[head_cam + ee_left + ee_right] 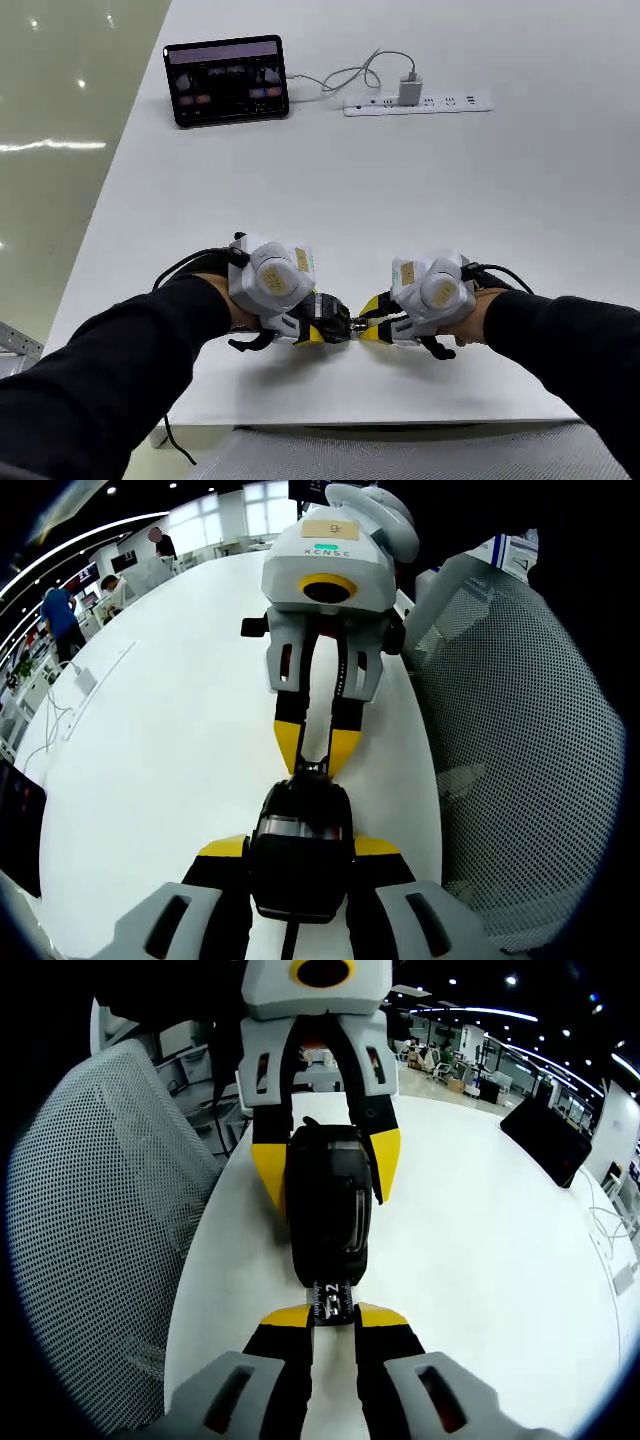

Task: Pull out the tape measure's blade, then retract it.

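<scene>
White workbench (400, 180), near edge: tape measure (325, 1200) held between both grippers.
Left gripper (300, 846) is clamped on the case, right gripper (333, 1318) pinched on the blade (330, 1300) tip, which is barely out, approx. at the "2" mark. To pull well, fix the case and draw the right gripper straight along the near edge, blade flat, grip firm vs. spring snap-back.

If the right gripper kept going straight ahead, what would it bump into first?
The right gripper would hit the tape measure first, just ahead; it pinches the blade.
</scene>
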The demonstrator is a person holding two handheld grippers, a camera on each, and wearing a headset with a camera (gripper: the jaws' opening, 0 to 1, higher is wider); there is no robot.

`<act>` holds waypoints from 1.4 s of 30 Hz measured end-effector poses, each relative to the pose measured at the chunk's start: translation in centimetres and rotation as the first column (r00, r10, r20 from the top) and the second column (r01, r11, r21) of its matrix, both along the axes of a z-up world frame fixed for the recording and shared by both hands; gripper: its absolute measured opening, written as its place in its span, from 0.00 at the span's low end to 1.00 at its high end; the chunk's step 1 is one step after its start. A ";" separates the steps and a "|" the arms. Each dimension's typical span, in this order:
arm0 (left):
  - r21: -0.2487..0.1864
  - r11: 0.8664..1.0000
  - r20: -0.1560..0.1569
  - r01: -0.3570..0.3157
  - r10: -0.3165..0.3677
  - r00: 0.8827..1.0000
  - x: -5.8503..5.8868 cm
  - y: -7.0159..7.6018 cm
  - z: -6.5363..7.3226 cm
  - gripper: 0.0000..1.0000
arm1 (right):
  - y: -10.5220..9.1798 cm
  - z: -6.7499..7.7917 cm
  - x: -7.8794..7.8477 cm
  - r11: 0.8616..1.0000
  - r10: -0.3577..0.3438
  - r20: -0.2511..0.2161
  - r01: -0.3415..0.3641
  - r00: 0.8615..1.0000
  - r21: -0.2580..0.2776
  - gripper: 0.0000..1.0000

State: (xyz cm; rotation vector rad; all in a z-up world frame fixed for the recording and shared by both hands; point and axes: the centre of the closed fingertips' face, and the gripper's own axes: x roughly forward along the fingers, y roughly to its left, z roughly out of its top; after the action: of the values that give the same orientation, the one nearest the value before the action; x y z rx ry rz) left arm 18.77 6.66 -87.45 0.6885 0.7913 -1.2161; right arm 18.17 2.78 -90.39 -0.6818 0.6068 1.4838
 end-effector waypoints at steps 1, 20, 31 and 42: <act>-0.001 1.000 -0.001 0.001 -0.001 1.000 0.0 0.0 0.0 0.32 | 0.0 0.0 0.0 1.000 0.002 -0.001 -0.002 1.000 -0.001 0.11; 0.007 1.000 -0.001 0.016 -0.016 1.000 -0.1 0.1 0.0 0.32 | -0.7 -0.2 -0.1 1.000 0.002 -0.058 -0.004 0.998 -0.022 0.09; 0.000 1.000 -0.007 0.003 -0.003 1.000 -0.1 -0.1 0.0 0.32 | 0.0 -0.1 0.0 0.999 0.007 -0.045 -0.009 0.999 -0.046 0.16; 0.006 1.000 -0.009 -0.005 0.005 1.000 -0.1 0.1 0.0 0.32 | 0.2 -0.3 -0.3 0.999 0.003 -0.063 -0.006 0.998 -0.046 0.10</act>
State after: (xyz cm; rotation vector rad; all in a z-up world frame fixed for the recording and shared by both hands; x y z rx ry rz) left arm 18.66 6.80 -87.46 0.6859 0.8035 -1.2133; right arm 17.88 2.98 -90.71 -0.6743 0.6906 1.5036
